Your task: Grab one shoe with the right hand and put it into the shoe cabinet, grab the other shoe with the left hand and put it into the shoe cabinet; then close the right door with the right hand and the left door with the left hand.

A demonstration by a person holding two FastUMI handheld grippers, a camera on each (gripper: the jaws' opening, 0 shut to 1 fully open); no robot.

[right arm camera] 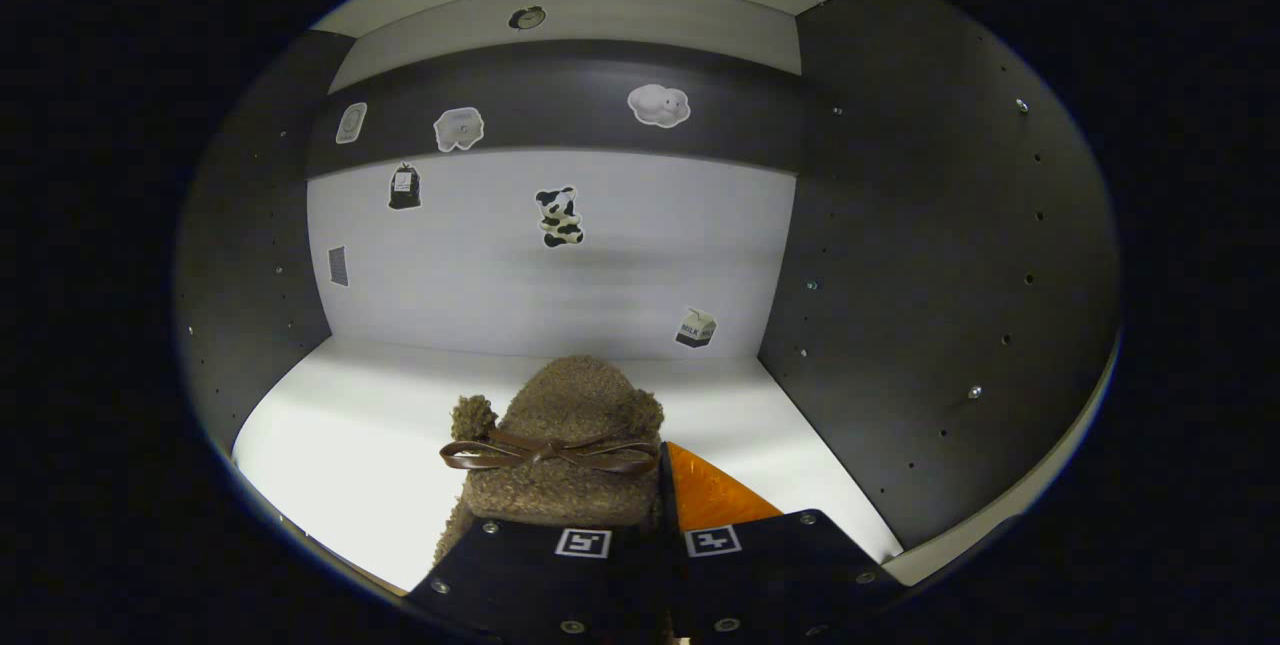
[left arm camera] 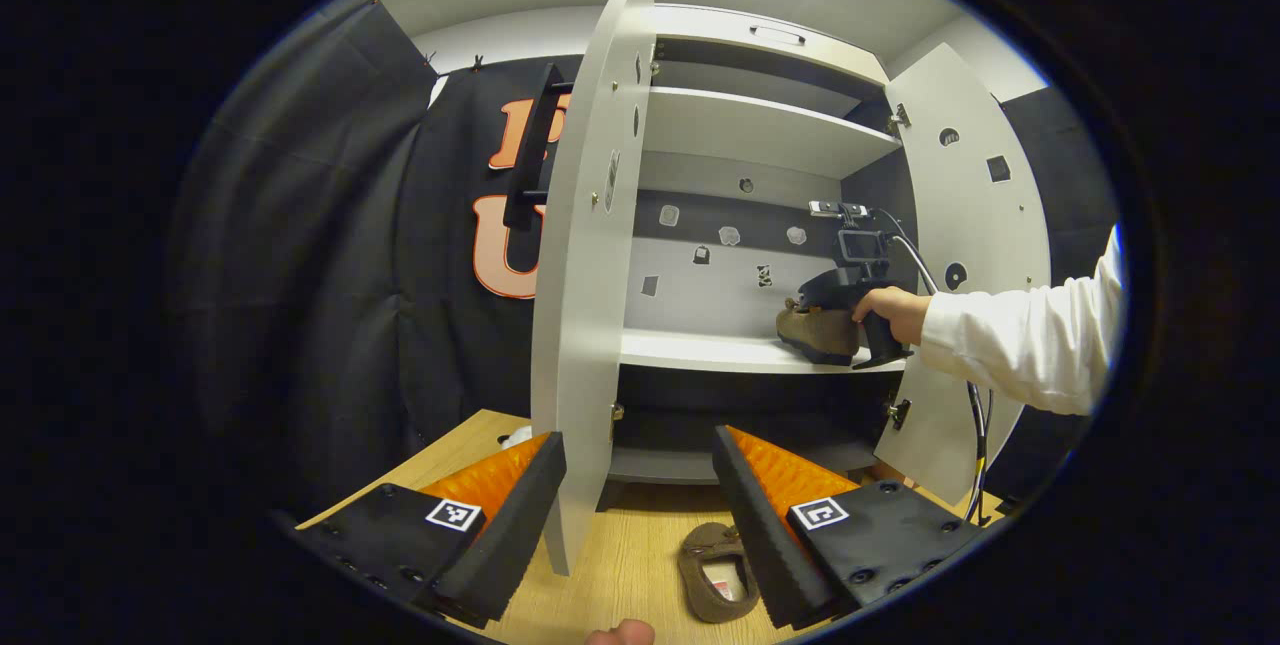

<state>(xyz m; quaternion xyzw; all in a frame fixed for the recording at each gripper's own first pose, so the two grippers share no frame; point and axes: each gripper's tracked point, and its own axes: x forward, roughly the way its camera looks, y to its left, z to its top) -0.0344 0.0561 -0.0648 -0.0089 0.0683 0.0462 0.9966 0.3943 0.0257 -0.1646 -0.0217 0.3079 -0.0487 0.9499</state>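
Two fuzzy brown slipper-like shoes with thin leather bows are in play, and one of them (right arm camera: 560,455) sits between the jaws of the right gripper (right arm camera: 655,515), which are drawn close together and appear clamped on its heel end. That shoe hangs over the white middle shelf (right arm camera: 360,425) of the grey and white shoe cabinet, toe toward the back panel with its small stickers (right arm camera: 558,216), near the dark right wall. In the left gripper view the same shoe (left arm camera: 815,330) looks to rest on or just above the shelf's front edge, with the person's hand (left arm camera: 893,312) behind it. Doing this step well, I judge, means lowering until the sole lies flat, then parting the jaws fully before drawing straight back so the bow does not snag. The left gripper (left arm camera: 640,500) has its jaws wide apart and empty, straddling the edge of the open left door (left arm camera: 585,305). The second shoe (left arm camera: 715,573) lies on the wooden tabletop (left arm camera: 630,565) just beside its right finger, ready for the next grasp; the right door (left arm camera: 975,255) stands open.
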